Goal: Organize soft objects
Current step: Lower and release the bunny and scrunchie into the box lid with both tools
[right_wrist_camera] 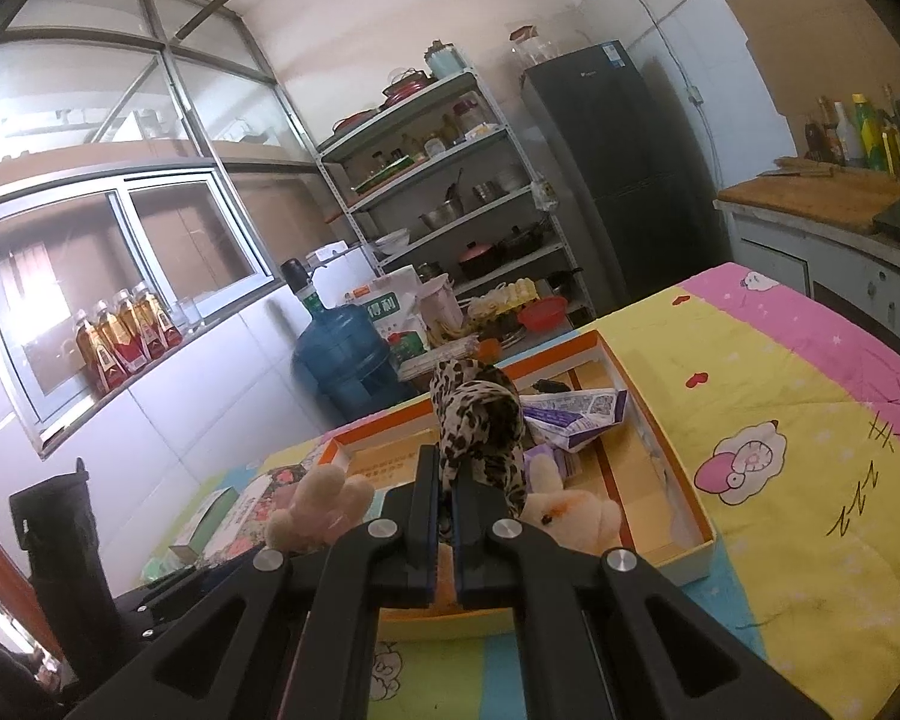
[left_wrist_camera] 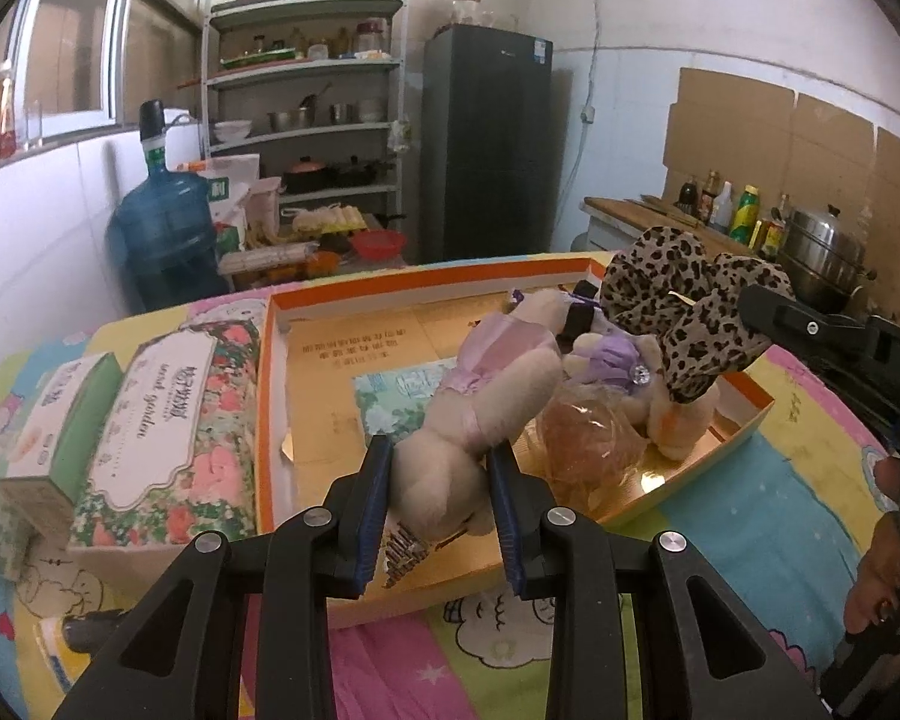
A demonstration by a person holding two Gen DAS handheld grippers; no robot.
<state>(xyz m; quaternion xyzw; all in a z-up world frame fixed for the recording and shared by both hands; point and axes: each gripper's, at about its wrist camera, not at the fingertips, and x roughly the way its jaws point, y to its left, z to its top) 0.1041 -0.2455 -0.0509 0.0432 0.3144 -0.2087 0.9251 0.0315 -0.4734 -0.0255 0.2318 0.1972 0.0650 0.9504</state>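
Two soft, light toys are held: bear (left_wrist_camera: 450, 450) squeezed at its leg by left gripper (left_wrist_camera: 441, 498), scarf (right_wrist_camera: 480, 420) pinched by right gripper (right_wrist_camera: 447, 516).

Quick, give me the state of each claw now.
Left claw: closed on the beige plush doll.
Right claw: closed on the leopard-print fabric.

the plush rabbit (left_wrist_camera: 480, 396) lies in the shallow box (left_wrist_camera: 270, 396) at frame centre, tissue packs (left_wrist_camera: 150, 420) left of it, leopard cloth (left_wrist_camera: 684, 312) at upper right.
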